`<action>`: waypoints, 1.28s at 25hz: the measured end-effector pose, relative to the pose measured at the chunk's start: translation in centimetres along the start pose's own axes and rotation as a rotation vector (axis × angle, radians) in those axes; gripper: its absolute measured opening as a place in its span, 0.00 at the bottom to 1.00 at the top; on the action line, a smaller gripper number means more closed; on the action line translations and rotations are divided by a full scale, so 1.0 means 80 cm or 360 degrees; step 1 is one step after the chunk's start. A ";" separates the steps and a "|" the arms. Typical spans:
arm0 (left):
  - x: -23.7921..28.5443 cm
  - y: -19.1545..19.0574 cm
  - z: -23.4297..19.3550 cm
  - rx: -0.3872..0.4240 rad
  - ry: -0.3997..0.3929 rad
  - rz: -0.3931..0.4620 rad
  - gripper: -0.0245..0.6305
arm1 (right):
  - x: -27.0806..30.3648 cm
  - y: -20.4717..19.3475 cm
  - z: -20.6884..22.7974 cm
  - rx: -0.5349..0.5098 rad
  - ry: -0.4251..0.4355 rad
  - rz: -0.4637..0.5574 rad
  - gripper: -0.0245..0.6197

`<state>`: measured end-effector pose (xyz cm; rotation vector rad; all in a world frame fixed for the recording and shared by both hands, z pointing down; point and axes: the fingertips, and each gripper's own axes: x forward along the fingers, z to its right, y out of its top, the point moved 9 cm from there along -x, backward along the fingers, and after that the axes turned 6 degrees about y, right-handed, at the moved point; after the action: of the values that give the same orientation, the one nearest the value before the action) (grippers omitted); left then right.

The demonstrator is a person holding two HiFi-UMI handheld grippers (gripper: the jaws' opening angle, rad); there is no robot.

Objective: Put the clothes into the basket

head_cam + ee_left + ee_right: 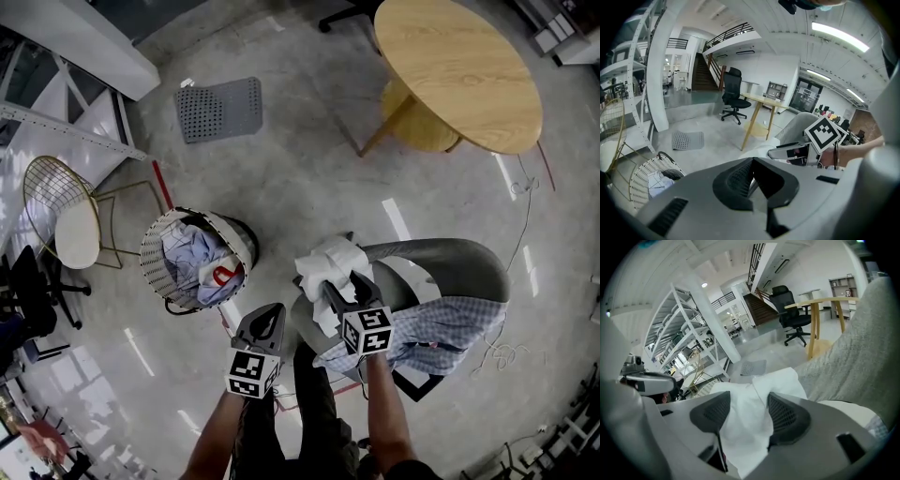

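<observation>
A white garment (pixel 328 267) lies bunched on the front of a grey armchair (pixel 450 262). My right gripper (pixel 342 286) is open, its jaws standing wide on either side of that garment (pixel 750 427), with cloth filling the gap between the pads. A blue checked garment (pixel 441 333) hangs over the chair's near side. The woven basket (pixel 150 248) stands on the floor to the left, with several clothes (pixel 192 258) in it. My left gripper (pixel 270 314) hovers between basket and chair, shut, with nothing in its jaws (pixel 752 180).
A round wooden table (pixel 459 66) stands behind the armchair. Left of the basket is a gold wire chair (pixel 56 206), and a grey perforated mat (pixel 217 108) lies on the floor farther back. White shelving (pixel 689 343) runs along the left.
</observation>
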<state>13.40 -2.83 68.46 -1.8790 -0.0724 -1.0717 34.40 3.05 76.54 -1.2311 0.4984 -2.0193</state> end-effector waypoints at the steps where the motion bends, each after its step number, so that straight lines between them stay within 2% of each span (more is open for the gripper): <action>1: -0.001 0.000 0.001 0.0002 -0.0001 0.0002 0.05 | 0.000 0.000 0.000 0.0014 0.0009 0.0004 0.46; 5: -0.005 0.001 0.004 0.0010 -0.0003 0.0009 0.05 | -0.007 0.001 0.001 0.0051 -0.0025 0.0036 0.36; 8: -0.008 0.002 0.004 0.0016 0.0002 0.0014 0.05 | -0.014 0.002 -0.003 -0.0072 -0.0108 0.0039 0.13; 10: -0.010 0.002 0.005 0.0014 0.0002 0.0019 0.05 | -0.014 0.002 -0.007 -0.0156 -0.0143 0.0022 0.12; 16: -0.026 -0.001 0.001 0.0023 0.0006 0.0038 0.05 | -0.016 0.003 -0.013 -0.0174 -0.0191 0.0019 0.10; 26: -0.079 0.027 -0.009 0.0053 0.0046 0.0147 0.05 | -0.076 0.035 -0.057 -0.0216 -0.0225 0.0209 0.10; 32: -0.120 0.059 -0.009 0.0082 0.0049 0.0282 0.05 | -0.124 0.083 -0.093 -0.0295 -0.0256 0.0368 0.10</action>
<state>9.19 -2.53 58.60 -1.7863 0.0827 -0.9681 33.24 5.59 62.73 -1.3658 0.7267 -1.6950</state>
